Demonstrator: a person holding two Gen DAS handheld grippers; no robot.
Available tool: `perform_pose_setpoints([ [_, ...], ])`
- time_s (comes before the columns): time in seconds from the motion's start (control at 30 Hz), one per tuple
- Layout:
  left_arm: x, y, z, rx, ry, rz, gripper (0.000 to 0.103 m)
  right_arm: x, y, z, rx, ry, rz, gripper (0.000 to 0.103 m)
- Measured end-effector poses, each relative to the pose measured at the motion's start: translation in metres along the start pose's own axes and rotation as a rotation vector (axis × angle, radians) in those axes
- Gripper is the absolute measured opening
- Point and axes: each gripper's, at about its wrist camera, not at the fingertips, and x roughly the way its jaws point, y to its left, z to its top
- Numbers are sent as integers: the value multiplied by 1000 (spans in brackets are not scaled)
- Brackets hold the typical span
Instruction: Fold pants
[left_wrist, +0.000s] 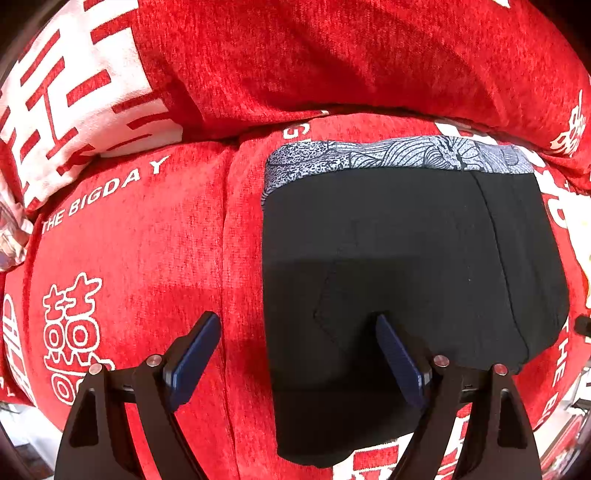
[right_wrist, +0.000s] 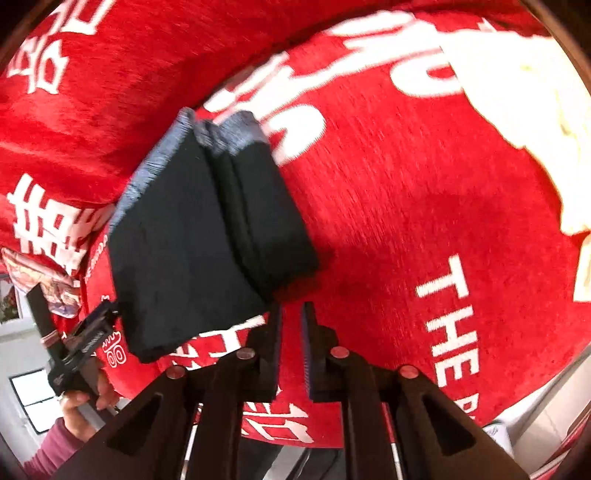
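Note:
The black pants (left_wrist: 406, 266) lie folded into a compact rectangle on the red sofa seat (left_wrist: 140, 258), with a grey patterned waistband (left_wrist: 388, 153) at the far edge. My left gripper (left_wrist: 299, 332) is open and empty, just above the bundle's near left edge. In the right wrist view the folded pants (right_wrist: 199, 240) lie left of centre. My right gripper (right_wrist: 291, 317) is nearly closed with a narrow gap, empty, beside the bundle's near right corner. The left gripper (right_wrist: 94, 325) shows at the bundle's left.
The red sofa backrest (left_wrist: 332, 55) with white characters rises behind the seat. A white and cream cloth (right_wrist: 535, 122) lies at the far right of the seat. A patterned cloth (left_wrist: 11, 236) sits at the left edge. The floor (right_wrist: 22, 343) shows beyond the seat's front.

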Motion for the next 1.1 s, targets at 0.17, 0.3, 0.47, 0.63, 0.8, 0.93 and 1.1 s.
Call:
perform_pose_setpoints([
  [0.17,-1,0,0,-3,1,3,87,-9,40,6,-131,-68,-3,38],
  [0.3,-1,0,-1,-1,-3,4,87,4,75,6,-250,-58,-23,40],
  [0.47,-2,-3,-1,14,-14,26,87,24,92,1,-331,-27,-59,42],
  [0.63,-1,-2,-1,12,-11,22,87,41,84,0,-335,6,-73,44],
  [0.8,-2,-6,-2,36,-17,41,87,38,85,-2,-366,12,-94,44],
  [0.93,-2,-3,0,21,-2,23,87,34,79,-2,-333,8,-85,44],
  [1.1,-8,21,15,-57,-53,57,87,37,77,0,-334,17,-85,45],
])
